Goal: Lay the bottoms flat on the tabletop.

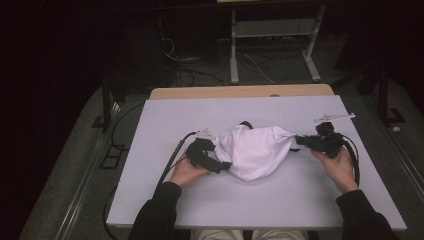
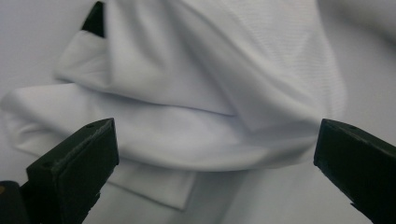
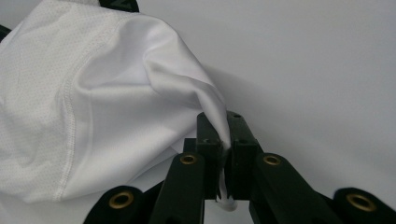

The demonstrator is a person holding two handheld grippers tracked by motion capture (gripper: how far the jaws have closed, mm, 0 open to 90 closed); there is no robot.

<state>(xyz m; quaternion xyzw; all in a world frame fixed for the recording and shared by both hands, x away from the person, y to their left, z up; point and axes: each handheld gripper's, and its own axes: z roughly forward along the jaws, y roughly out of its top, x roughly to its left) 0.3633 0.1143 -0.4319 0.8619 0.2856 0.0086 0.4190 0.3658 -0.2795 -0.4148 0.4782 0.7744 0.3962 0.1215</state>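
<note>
We see a crumpled white mesh-knit garment with black trim (image 1: 255, 150) bunched at the centre of the flat pale grey tabletop (image 1: 280, 200). At its 3 o'clock edge, our right gripper (image 1: 300, 141) is clenched on a pulled-out point of the fabric, jaws pinched together with cloth between them (image 3: 223, 140). At its 8 o'clock side, our left gripper (image 1: 226, 165) sits touching the fabric, jaws spread wide and released (image 2: 215, 158). A hand holds each gripper from 6 o'clock.
</note>
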